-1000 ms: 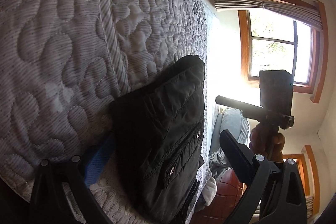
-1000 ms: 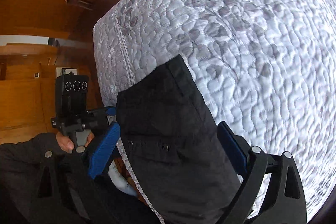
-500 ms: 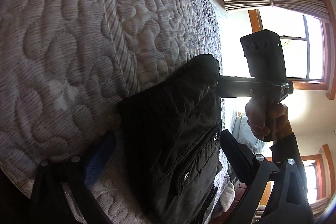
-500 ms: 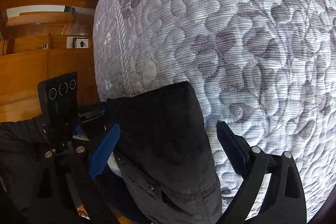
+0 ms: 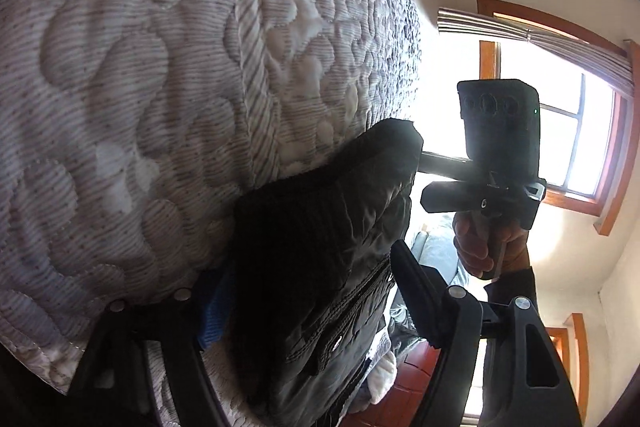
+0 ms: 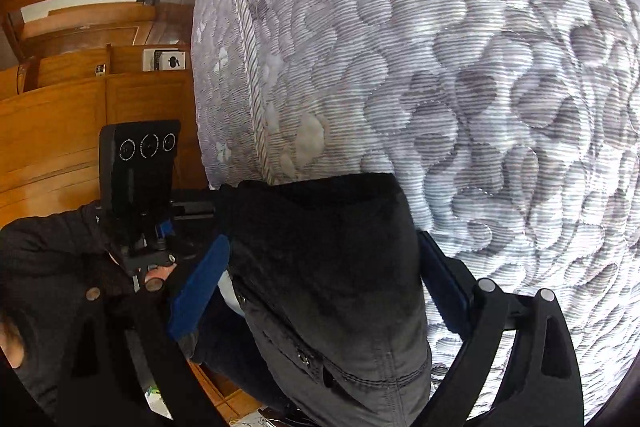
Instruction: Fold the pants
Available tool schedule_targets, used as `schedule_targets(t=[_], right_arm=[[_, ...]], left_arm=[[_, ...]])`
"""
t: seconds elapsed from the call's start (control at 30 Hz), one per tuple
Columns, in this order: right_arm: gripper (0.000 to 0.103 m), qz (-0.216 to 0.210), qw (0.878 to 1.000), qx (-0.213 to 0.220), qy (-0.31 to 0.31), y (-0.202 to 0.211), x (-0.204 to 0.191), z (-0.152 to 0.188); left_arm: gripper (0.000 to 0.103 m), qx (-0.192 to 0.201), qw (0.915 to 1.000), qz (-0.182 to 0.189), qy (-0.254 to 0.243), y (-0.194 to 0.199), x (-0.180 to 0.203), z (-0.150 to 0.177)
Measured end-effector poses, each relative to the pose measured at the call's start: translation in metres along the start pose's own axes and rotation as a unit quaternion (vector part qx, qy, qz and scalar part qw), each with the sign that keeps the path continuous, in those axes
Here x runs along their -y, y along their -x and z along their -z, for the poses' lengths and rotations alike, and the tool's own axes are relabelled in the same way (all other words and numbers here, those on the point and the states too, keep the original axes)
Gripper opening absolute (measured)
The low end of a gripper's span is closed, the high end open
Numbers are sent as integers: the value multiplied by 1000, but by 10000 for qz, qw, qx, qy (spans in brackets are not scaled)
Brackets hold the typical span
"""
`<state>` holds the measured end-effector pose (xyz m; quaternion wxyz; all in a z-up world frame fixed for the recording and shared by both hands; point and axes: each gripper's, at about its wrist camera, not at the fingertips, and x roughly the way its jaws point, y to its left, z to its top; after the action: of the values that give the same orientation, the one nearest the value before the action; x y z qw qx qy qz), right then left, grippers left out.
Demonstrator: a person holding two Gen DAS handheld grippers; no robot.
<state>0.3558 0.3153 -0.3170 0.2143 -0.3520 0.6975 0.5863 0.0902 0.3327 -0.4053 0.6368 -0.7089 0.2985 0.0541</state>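
- Folded black pants (image 5: 320,267) lying at the edge of a quilted grey-and-white mattress (image 5: 160,87), thick bundle overhanging the side toward the floor.
- Left gripper (image 5: 308,291) straddling the bundle, jaws just closed in from a wider spread; blue pad (image 5: 214,315) tight against one flank of the cloth, black finger (image 5: 412,287) touching the other; pressing hard or only brushing: cannot tell.
- Right gripper (image 6: 324,287) set around the same bundle from the opposite end, jaws also narrowed since a second ago; blue pads (image 6: 200,287) now meeting the fabric on both sides, where a gap showed on one side before.
- Right-hand tool lower and closer to the bed than a second earlier, quilting filling more of its view, less wooden panelling (image 6: 60,127) in sight.
- Hand (image 5: 480,243) on the right tool's grip visible in the left view, against a bright wood-framed window (image 5: 580,147); dark sleeve (image 6: 48,259) behind the left tool in the right view.
- Pants in much the same spot on the bed edge as a second ago.
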Motion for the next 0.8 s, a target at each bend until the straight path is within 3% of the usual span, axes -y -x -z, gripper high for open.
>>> schedule_targets(t=[0.03,0.1,0.17,0.27,0.5,0.8], right_arm=[[79,49,10000,-16,27,0,-2,0],[59,155,9999,-7,-1,2,0,2],[45,157,9998,61,-51,10,1,6],[34,187,9997,175,17,20,-2,14],[28,472,9981,386,105,38,-23,32],[26,1015,9917,760,212,81,-67,82]], left_arm=[[70,-21,10000,-24,-47,0,2,0],[47,-34,10000,-28,20,2,2,3],[42,-40,10000,-8,29,3,2,4],[39,-2,9998,-75,-201,3,11,8],[36,16,9983,-35,-579,7,37,14],[36,119,9905,-36,-1368,12,103,35]])
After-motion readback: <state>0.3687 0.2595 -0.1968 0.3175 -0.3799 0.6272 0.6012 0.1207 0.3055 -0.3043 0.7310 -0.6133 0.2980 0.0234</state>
